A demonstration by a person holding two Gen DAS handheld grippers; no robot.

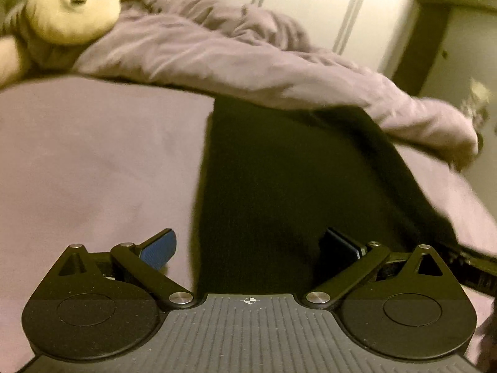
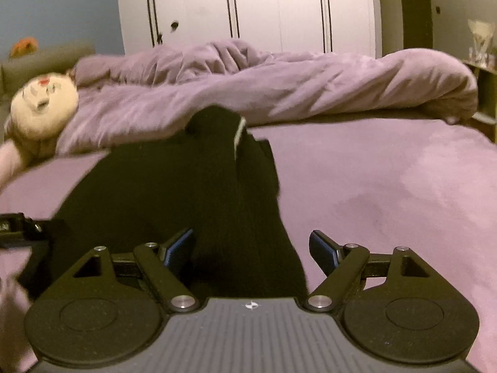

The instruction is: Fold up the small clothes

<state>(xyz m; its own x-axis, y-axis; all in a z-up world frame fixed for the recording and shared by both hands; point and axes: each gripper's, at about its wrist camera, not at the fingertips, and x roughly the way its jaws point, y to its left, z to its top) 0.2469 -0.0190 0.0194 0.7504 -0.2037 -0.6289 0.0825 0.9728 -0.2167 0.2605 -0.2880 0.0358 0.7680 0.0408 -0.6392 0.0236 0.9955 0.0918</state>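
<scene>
Both claws are standing spread and empty. Starting at my left, the left claw (image 1: 250, 247) is hovering with its blue pads well apart, one over the bed sheet (image 1: 93, 171), the other over the black garment (image 1: 279, 171); nothing is lying between them. That garment is resting flat on the sheet, stretching away from me toward the rumpled duvet (image 1: 217, 52), where its far end is meeting the duvet's edge. A plush toy (image 1: 71, 9) is sitting at the far left, clear of the work.

Moving right, the right claw (image 2: 251, 250) is likewise gaping over the garment's right edge, gripping nothing. In the right wrist view the garment's far end is looking bunched, with a pale strip showing.

Risks, as I am judging them:
- Closing either claw here may be pinching the sheet together with the garment, since each claw is straddling an edge; the sheet would then be lifting with the fold.
- Folding toward the far end may be dragging the duvet along.
- The bunched end may be leaving a crooked fold unless flattened first.
</scene>
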